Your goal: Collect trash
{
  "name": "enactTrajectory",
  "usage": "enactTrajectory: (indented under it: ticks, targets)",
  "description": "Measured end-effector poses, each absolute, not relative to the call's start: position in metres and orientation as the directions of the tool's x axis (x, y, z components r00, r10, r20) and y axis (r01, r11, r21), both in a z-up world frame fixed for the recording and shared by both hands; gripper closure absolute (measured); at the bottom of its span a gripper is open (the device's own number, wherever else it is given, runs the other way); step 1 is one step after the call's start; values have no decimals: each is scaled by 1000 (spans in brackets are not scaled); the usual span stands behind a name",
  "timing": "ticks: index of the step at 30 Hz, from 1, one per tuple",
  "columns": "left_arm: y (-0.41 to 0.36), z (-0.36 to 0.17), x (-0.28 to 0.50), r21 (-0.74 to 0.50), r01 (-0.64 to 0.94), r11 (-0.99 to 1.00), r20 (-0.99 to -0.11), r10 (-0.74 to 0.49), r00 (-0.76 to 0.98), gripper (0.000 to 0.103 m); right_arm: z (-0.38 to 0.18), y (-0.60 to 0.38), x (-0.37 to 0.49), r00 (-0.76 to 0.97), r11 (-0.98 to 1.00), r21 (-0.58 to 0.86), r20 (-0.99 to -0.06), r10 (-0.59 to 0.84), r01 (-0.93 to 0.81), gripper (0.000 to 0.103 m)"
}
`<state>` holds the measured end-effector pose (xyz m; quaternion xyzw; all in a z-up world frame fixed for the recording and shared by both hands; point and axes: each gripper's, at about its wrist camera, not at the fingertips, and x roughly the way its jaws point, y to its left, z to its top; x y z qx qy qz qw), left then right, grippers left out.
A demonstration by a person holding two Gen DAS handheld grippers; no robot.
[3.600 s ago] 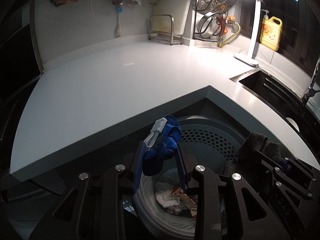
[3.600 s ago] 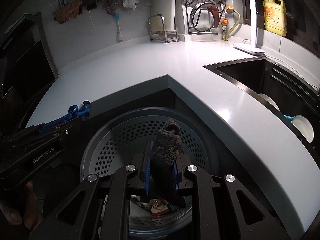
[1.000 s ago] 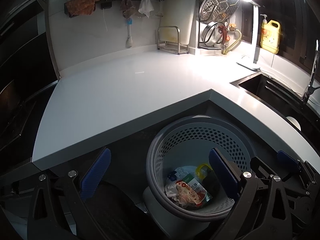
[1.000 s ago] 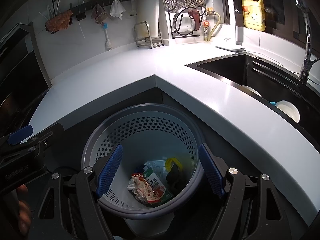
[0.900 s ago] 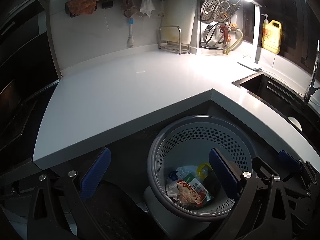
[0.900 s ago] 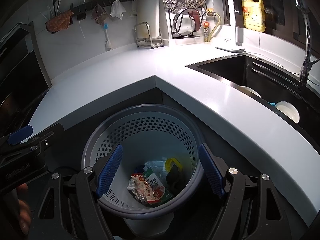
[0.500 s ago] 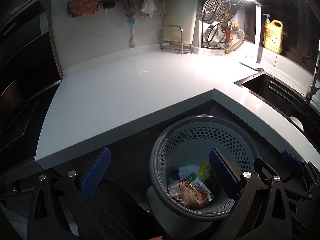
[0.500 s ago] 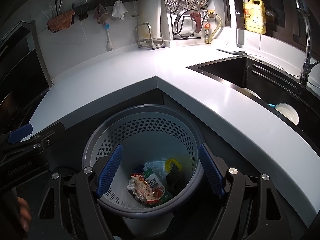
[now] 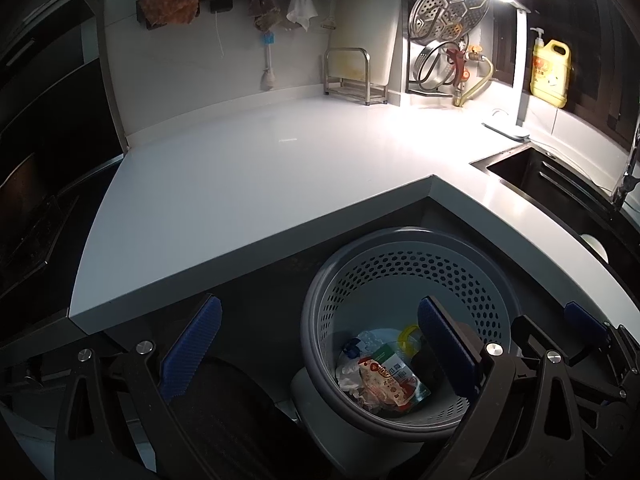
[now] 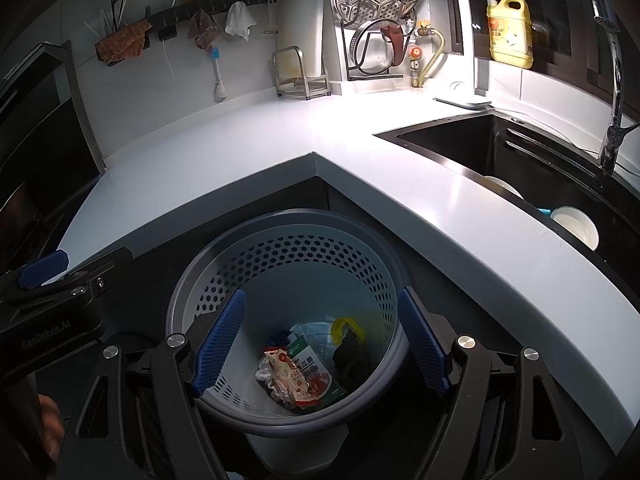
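A grey perforated trash basket (image 9: 404, 240) stands on the floor below the counter corner; it also shows in the right wrist view (image 10: 280, 220). Inside lie a red and green snack wrapper (image 10: 300, 372), crumpled plastic, a yellow ring and a dark cloth (image 10: 352, 356). My left gripper (image 9: 320, 344) is open and empty, held above the basket's left rim. My right gripper (image 10: 320, 340) is open and empty, directly above the basket. The left gripper's blue pad shows at the left of the right wrist view (image 10: 44, 266).
A white L-shaped counter (image 9: 260, 168) wraps around the basket. A dark sink (image 10: 500, 148) with white bowls lies to the right. A lamp, a yellow detergent bottle (image 10: 510, 34), a steamer rack and hanging cloths line the back wall.
3.6 s ago the left gripper held a blue item and the right a dark cloth; both now stand open, the cloth lies in the basket. Both views have risen slightly over the last second.
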<state>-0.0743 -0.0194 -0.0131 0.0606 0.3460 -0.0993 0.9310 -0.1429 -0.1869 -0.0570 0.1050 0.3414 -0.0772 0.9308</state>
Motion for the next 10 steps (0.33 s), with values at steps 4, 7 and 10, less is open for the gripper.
enactTrajectory:
  ticks: [4,7,10]
  targets:
    - [-19,-14,-74,42,229,972,-662,-145,736,6,-57,-187,-143,755,966,144,-652,-71,215,28]
    - [-20,-15,-75,47,227,973,-662,-140,737,6,-57,-186,-143,755,966,144,-652,-71,215,28]
    - [-20,-15,-75,48,227,973,-661,-139,737,6,-57,-186,-143,755,966,144,-651,-71,215,28]
